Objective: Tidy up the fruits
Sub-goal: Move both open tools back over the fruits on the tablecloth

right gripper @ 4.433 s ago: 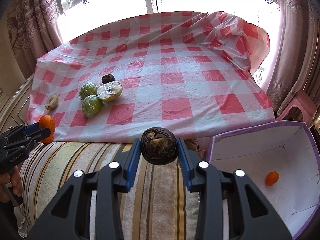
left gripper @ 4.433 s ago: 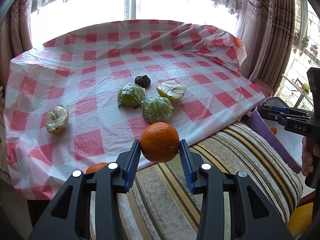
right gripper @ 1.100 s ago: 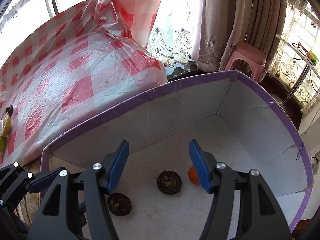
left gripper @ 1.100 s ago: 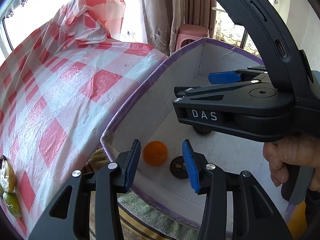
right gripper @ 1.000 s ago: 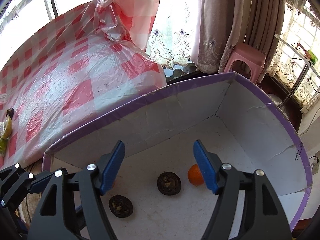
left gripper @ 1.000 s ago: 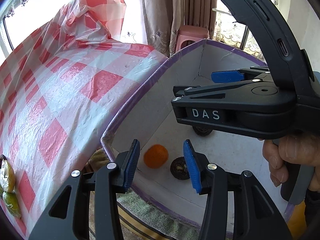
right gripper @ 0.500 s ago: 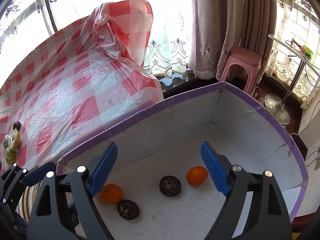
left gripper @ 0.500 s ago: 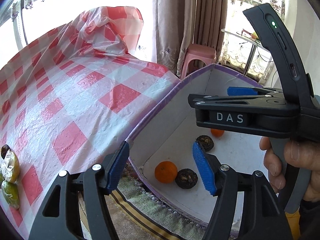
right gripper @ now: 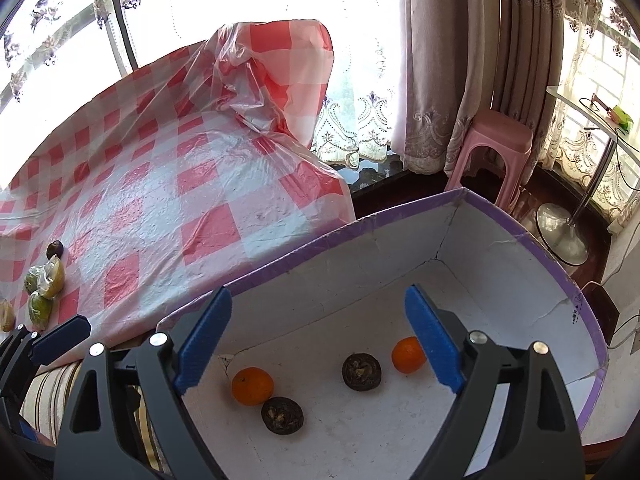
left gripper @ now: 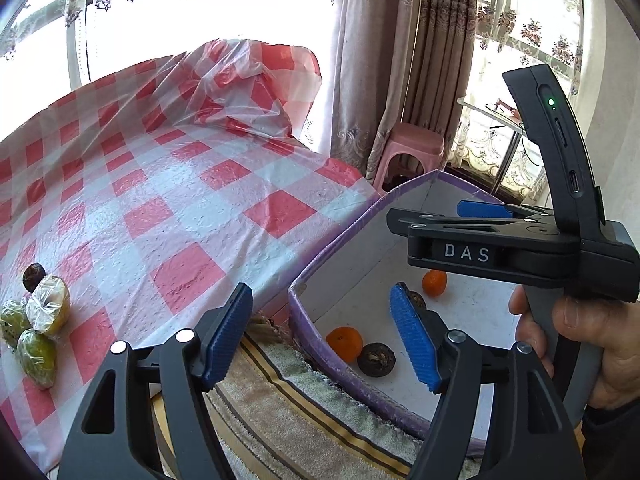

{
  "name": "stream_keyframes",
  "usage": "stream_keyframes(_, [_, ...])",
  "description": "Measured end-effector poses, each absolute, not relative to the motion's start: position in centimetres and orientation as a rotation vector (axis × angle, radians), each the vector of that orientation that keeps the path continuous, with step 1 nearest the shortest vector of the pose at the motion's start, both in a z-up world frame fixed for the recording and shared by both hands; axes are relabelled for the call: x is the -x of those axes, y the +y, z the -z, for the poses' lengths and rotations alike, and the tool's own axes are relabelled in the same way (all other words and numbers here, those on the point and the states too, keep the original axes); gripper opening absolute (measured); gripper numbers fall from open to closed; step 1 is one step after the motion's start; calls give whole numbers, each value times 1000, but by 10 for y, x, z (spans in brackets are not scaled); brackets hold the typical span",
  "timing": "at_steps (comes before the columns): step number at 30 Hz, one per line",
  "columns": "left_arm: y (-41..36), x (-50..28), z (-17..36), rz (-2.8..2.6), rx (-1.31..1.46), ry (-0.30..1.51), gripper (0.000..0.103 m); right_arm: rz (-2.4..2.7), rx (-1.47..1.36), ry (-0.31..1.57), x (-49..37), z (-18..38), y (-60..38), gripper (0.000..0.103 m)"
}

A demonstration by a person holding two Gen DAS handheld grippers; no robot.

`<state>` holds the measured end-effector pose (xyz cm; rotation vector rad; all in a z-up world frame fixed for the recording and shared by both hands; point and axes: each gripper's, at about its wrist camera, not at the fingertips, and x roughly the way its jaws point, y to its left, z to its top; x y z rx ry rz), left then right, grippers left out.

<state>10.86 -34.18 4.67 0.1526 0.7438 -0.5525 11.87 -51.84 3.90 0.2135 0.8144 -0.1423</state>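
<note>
- Left gripper and right gripper: jaws opening, both empty, above the box.
- Two oranges and two dark fruits lie inside.
- Wrapped fruits wait far left; film, probably slick, could slip.

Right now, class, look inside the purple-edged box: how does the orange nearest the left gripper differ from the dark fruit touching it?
Colour: the orange is bright; the dark fruit is brown-black.
Skin: the orange looks smooth, the dark fruit wrinkled.
Place: the orange lies nearer the box corner, the dark fruit further out on the floor.
Shared: both are roundish, similar in size, and lie loose in the box.
</note>
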Motion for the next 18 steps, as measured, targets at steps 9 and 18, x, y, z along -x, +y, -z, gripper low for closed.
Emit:
stream_keyframes(9, [-304,-91,-54,523,-109,740,74,102,-192,811,-115,-45,-500,89])
stream_keyframes(18, [-257,-79,-59,453,-61,742,75,45,-159,824,-114,-45,-472,89])
